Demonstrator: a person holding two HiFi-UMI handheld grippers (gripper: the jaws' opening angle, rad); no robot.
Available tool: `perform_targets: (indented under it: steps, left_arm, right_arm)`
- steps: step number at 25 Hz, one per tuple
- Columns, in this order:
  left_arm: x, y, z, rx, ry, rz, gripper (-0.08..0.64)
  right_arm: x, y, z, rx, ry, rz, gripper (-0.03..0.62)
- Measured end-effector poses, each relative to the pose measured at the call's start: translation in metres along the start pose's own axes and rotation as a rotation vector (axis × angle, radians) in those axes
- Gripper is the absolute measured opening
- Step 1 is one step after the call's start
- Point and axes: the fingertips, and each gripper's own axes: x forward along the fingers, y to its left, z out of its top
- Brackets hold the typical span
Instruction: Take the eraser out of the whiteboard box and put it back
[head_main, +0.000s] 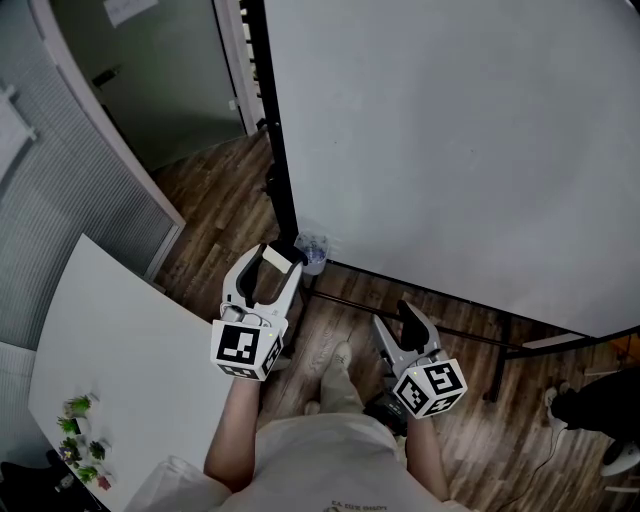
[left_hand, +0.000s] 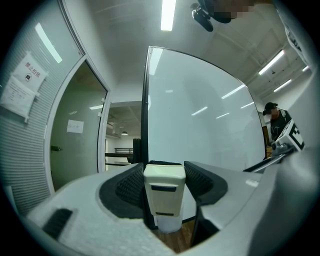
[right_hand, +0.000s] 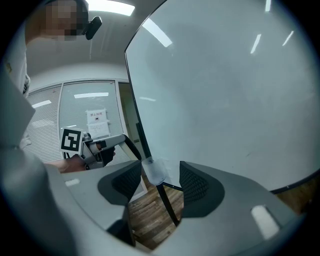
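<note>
Below our head camera, left claw (head_main: 272, 262): we hold it out over the wood floor (head_main: 215, 190), its jaws closed on the eraser (head_main: 275, 257).
Head view, eraser: a cream block between the jaw tips, out of the box (head_main: 313, 250) and near it, up and to the left of it as we see it.
Head view, box: a clear container at the lower left corner of the whiteboard (head_main: 450, 140), beside its black post (head_main: 283, 170).
Head view, right claw (head_main: 395, 318): held to the right of the left claw and apart from it, toward the whiteboard's lower edge, its jaws spread.
Head view, desk (head_main: 110, 340): white, at our left, with small plants (head_main: 80, 440) on it.
Left gripper view, eraser (left_hand: 164, 192): upright between the two ribbed pads (left_hand: 131, 187), which press on its sides; we see a cream face with two dark slots.
Left gripper view, box (left_hand: 169, 224): just under the eraser in the view, farther off, before the whiteboard.
Right gripper view, right claw (right_hand: 160, 182): jaws well apart with nothing between them; we grip nothing here.
Right gripper view, box (right_hand: 154, 170): seen through the gap between the jaws, farther off, at the whiteboard's lower corner.
</note>
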Motion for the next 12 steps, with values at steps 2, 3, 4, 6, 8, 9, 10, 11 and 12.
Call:
perform_targets:
  steps: [2,3,4,6,8,9,10,11,12]
  left_arm:
    - [0.0014,0.0,-0.0001,-0.001,0.0,-0.001,0.255]
    - [0.0021,-0.0001,-0.0003,-0.001,0.0,-0.002,0.255]
    - [0.0027,-0.0001,-0.0007,-0.001,0.001,-0.003,0.255]
    - [0.0036,-0.0005,-0.0012,-0.002,0.001,-0.005,0.255]
    - [0.0043,-0.0011,-0.0017,-0.002,0.001,-0.008,0.255]
    - [0.0048,-0.0013,-0.0019,-0.002,0.001,-0.009,0.255]
    - [0.0054,-0.0014,-0.0023,-0.003,0.002,-0.011,0.255]
    - [0.006,-0.0015,-0.0028,-0.004,0.004,-0.012,0.255]
    - [0.0066,-0.0015,-0.0034,-0.005,0.005,-0.012,0.255]
  right_arm:
    - [0.0001,-0.0012,-0.0001,0.0,0.0,-0.001,0.242]
    - [0.0003,-0.0016,-0.0002,0.001,0.0,-0.002,0.242]
    - [0.0005,-0.0019,-0.0003,0.002,-0.001,-0.002,0.242]
    - [0.0008,-0.0022,-0.0007,0.003,-0.001,-0.003,0.242]
    - [0.0012,-0.0026,-0.0009,0.004,0.0,-0.003,0.242]
    - [0.0016,-0.0028,-0.0008,0.004,0.001,-0.003,0.242]
    - [0.0022,-0.0032,-0.0008,0.004,0.001,-0.002,0.242]
    - [0.0029,-0.0036,-0.0008,0.005,0.002,-0.002,0.242]
    - [0.0035,-0.004,-0.001,0.005,0.002,-0.001,0.242]
